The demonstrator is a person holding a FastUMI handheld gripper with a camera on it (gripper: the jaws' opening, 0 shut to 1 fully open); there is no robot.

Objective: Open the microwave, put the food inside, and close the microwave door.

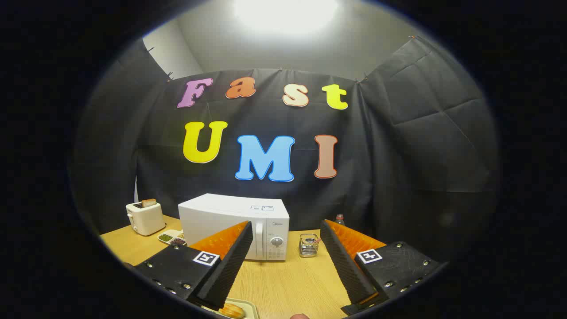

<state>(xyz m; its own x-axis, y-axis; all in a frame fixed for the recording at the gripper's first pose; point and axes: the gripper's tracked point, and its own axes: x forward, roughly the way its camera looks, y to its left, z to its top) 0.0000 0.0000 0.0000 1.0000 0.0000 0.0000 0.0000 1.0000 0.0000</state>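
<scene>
- So far nothing looks done: the white microwave (234, 226) sits shut on the wooden surface (283, 283), beyond the gripper (285, 235), whose fingers are spread wide and hold nothing.
- Food (232, 310), a golden pastry on a pale tray (248, 305), lies just below the left finger, largely cut off.
- Opening, loading and closing all remain.
- Partly hidden: the microwave door; the toaster (145, 217) and small dishes (172, 238) are hard to make out.

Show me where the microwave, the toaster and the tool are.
microwave (221, 212), gripper view, on its white top.
toaster (145, 219), gripper view, on its front side.
tool (288, 261), gripper view, midway between its open fingertips.
</scene>
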